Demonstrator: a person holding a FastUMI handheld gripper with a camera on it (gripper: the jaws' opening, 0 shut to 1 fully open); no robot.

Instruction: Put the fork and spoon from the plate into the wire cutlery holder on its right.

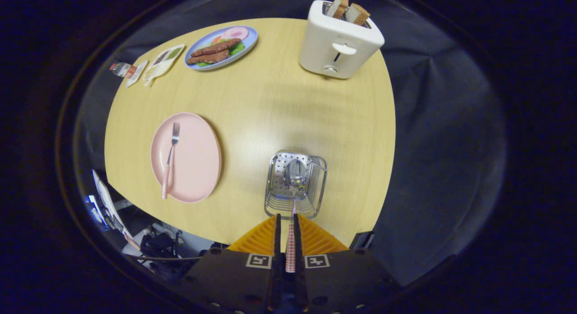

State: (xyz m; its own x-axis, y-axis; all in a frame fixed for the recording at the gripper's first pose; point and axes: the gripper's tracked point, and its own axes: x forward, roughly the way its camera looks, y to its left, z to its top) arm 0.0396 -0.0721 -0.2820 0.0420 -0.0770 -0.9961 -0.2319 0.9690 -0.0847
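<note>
One fork [170, 157] waits on the pink plate [198, 169], at ten o'clock from the gripper [286, 221], whose fingers pinch the spoon [294, 178] by its checked handle. Its bowl hangs at twelve o'clock over the wire cutlery holder [315, 187]. Best handling, by this view: lower straight, keep the bowl inside the wires, then release.

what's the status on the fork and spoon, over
Fingers shut on spoon handle, bowl over wire cutlery holder. Fork on pink plate. Nothing blocking the holder.
</note>
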